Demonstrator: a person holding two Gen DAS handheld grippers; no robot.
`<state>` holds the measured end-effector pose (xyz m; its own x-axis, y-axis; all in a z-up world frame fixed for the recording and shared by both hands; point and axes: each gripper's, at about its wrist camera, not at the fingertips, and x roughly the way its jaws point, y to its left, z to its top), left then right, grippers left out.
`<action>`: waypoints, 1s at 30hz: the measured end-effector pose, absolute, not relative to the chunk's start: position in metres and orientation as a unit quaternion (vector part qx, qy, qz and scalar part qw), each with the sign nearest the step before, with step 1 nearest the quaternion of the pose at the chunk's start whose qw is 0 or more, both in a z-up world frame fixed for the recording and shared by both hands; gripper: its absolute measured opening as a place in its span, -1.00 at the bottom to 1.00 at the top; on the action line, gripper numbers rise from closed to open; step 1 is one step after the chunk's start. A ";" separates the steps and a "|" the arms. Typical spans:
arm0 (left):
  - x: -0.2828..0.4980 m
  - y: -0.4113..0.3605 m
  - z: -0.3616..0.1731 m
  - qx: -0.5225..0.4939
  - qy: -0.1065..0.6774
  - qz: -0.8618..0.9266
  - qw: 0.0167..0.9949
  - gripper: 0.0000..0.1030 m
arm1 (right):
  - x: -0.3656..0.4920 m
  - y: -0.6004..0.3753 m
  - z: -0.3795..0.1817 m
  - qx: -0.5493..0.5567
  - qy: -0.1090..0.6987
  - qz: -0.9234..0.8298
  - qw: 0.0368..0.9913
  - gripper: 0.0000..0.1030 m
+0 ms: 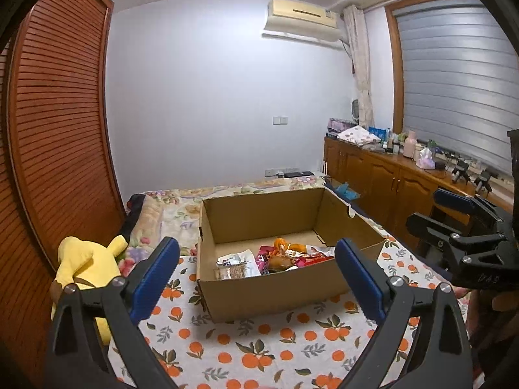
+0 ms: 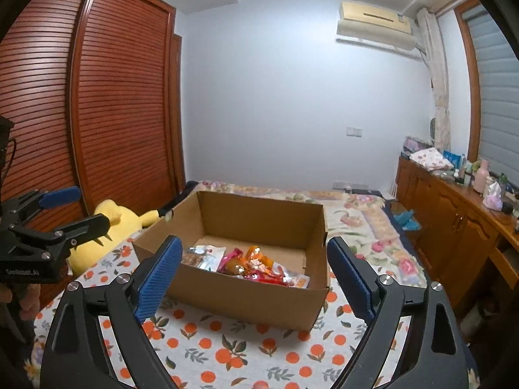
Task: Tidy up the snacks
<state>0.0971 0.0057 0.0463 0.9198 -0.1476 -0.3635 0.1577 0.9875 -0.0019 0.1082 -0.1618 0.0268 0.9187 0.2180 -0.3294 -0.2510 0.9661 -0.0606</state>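
Note:
An open cardboard box point(image 1: 269, 295) stands on an orange-print cloth; it also shows in the right wrist view point(image 2: 246, 301). Inside lie several snack packets point(image 1: 275, 257) point(image 2: 249, 264), silver, pink and orange. My left gripper point(image 1: 258, 278) is open and empty, held just in front of the box's near wall. My right gripper point(image 2: 254, 274) is open and empty, also in front of the box. The right gripper shows at the right edge of the left wrist view point(image 1: 454, 220); the left gripper shows at the left edge of the right wrist view point(image 2: 68, 210).
A yellow plush toy point(image 1: 87, 269) point(image 2: 123, 227) lies left of the box. A slatted wooden wardrobe point(image 1: 58, 113) stands on the left. A wooden cabinet point(image 1: 389, 178) with bottles and clutter runs along the right. A floral blanket point(image 2: 366, 220) covers the bed behind.

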 end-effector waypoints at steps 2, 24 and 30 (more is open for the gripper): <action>0.090 0.003 0.044 0.022 0.188 -0.076 0.979 0.91 | 0.101 -0.162 0.029 -0.052 0.156 0.118 0.979 0.83; 0.045 0.001 0.019 0.016 0.212 -0.060 0.975 0.99 | 0.046 -0.174 0.022 -0.035 0.147 0.090 0.984 0.98; 0.046 -0.002 0.010 0.009 0.219 -0.060 0.974 0.99 | 0.040 -0.178 0.011 -0.028 0.149 0.077 0.985 0.99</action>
<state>0.0457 -0.0020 0.0098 0.8970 -0.1128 -0.4274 0.1207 0.9926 -0.0086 0.0398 -0.1784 0.0106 0.9436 0.1435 -0.2985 -0.1600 0.9866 -0.0312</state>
